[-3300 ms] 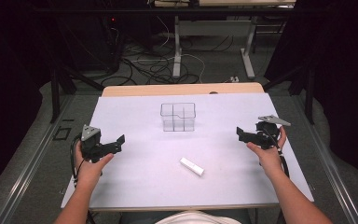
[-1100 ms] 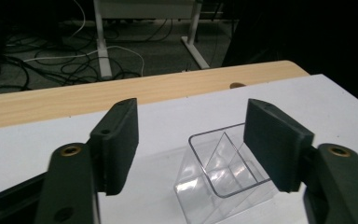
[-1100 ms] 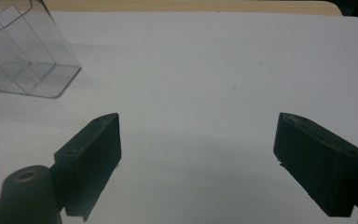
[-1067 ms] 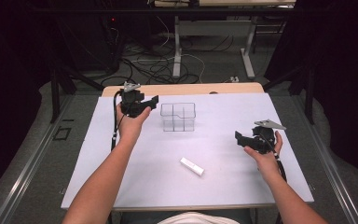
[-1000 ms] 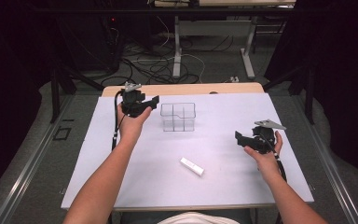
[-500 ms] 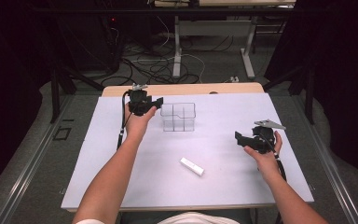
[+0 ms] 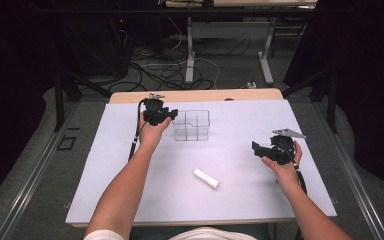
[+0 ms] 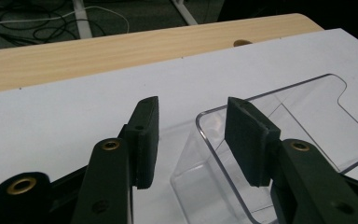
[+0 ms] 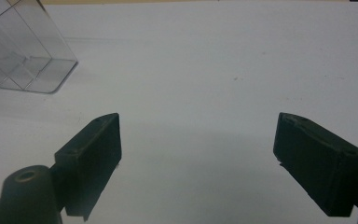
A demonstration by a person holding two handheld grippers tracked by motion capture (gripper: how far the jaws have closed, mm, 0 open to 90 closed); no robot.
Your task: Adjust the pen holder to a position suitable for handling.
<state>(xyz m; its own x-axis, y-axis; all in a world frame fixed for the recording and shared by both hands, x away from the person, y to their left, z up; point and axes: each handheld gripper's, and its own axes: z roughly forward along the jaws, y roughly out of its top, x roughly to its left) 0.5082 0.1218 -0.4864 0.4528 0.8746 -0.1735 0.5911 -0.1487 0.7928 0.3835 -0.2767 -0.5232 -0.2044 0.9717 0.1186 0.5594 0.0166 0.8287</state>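
white sheet [image 7: 105,165] covers the table, where the left gripper [image 8: 191,135], jaws parted, straddles the wall of the clear divided box [image 7: 191,125], ungripped, while the right gripper [image 7: 260,149] idles wide apart near a white stick [image 7: 206,178].

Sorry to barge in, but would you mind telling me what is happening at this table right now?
A person holds a two-jaw gripper in each hand over a white-covered table. The left gripper is open at the near corner of the clear plastic divided box, one jaw outside its wall and one over the inside, not closed on it. The right gripper is open over bare table surface, holding nothing. A small white rectangular block lies untouched nearer the person.
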